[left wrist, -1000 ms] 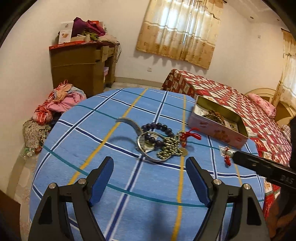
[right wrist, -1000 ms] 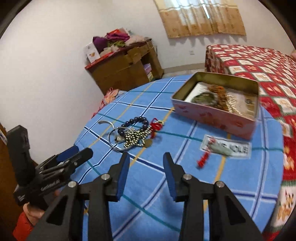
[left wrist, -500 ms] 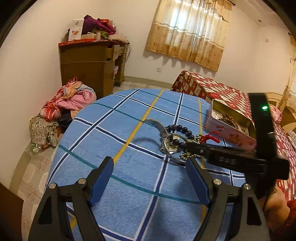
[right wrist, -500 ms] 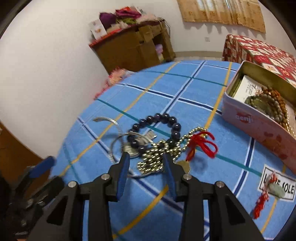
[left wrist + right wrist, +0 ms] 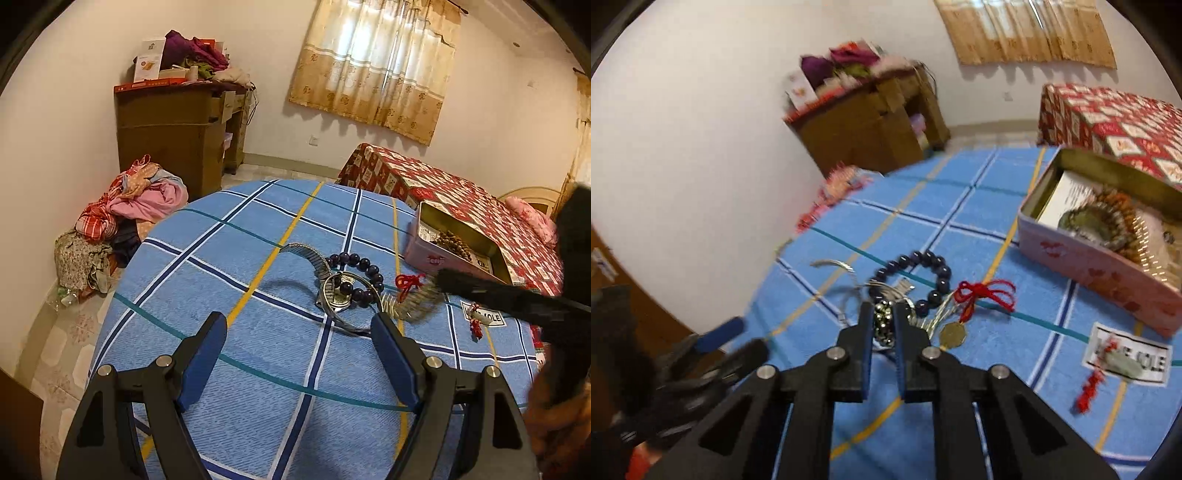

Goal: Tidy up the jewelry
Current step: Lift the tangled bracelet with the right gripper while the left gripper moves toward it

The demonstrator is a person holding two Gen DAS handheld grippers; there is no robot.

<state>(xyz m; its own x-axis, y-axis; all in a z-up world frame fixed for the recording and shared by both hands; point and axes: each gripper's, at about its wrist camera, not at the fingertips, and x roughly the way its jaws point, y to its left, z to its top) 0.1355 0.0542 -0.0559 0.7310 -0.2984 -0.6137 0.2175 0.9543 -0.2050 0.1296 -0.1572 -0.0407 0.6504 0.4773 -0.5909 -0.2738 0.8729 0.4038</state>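
Observation:
A pile of jewelry lies on the blue checked tablecloth [image 5: 229, 266]: a dark bead bracelet [image 5: 356, 271], a metal watch [image 5: 334, 295] and a gold bead chain [image 5: 410, 304] with a red tassel [image 5: 406, 283]. My right gripper [image 5: 884, 325] is shut on the gold bead chain [image 5: 884, 323]; the bracelet [image 5: 923, 273] and red tassel [image 5: 982, 293] lie just beyond it. My left gripper [image 5: 299, 354] is open and empty, hovering just short of the pile. The open pink tin [image 5: 1100, 266] at the right holds several bead pieces.
A jade pendant with red tassel [image 5: 1108, 369] lies on a white label near the tin. A bed with a red cover [image 5: 443, 188] stands behind the table. A wooden cabinet [image 5: 177, 129] and a heap of clothes [image 5: 122, 214] are at the left.
My right gripper has closed on the gold bead chain and pulled it rightward from the pile. The left gripper stays open and has shifted slightly.

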